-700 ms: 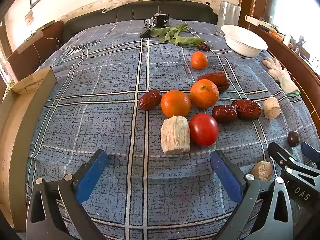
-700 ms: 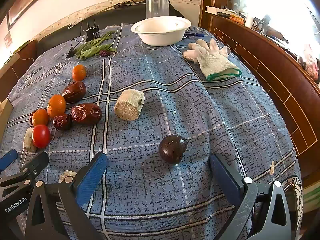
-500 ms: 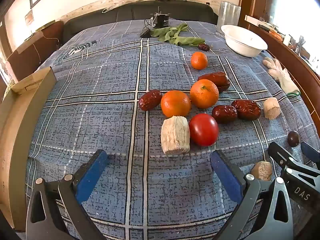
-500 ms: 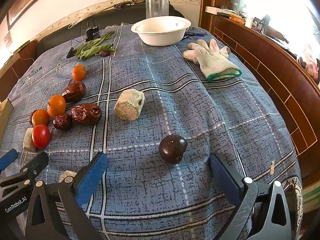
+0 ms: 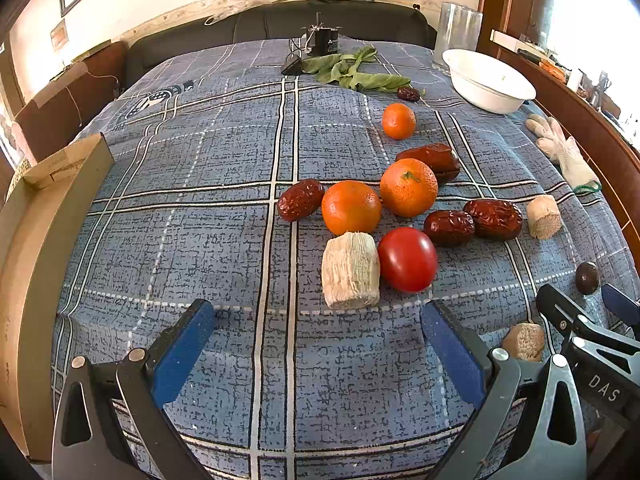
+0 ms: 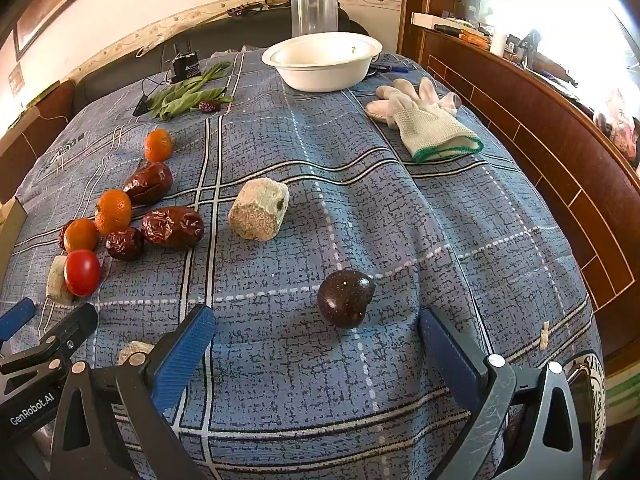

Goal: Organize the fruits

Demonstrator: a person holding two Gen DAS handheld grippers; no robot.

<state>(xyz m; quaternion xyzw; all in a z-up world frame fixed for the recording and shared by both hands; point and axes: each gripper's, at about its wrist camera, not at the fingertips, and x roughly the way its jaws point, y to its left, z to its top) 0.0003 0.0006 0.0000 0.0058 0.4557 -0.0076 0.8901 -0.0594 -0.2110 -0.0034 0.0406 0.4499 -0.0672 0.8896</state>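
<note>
On the blue plaid cloth lie a red tomato (image 5: pixel 407 259), two oranges (image 5: pixel 351 207) (image 5: pixel 408 187), a small mandarin (image 5: pixel 398 121), several red dates (image 5: pixel 493 218) and pale fibrous chunks (image 5: pixel 350 270). My left gripper (image 5: pixel 316 344) is open and empty, just short of the chunk and tomato. My right gripper (image 6: pixel 316 346) is open and empty, with a dark passion fruit (image 6: pixel 345 298) just ahead between its fingers. The white bowl (image 6: pixel 324 62) stands at the far edge. The tomato also shows in the right wrist view (image 6: pixel 82 272).
A cardboard box (image 5: pixel 36 240) borders the left side. White gloves (image 6: pixel 428 120), green leaves (image 6: pixel 188 94), a clear cup (image 6: pixel 315 12) and a small black device (image 5: pixel 320 42) lie at the back. A wooden rail (image 6: pixel 560 152) runs along the right.
</note>
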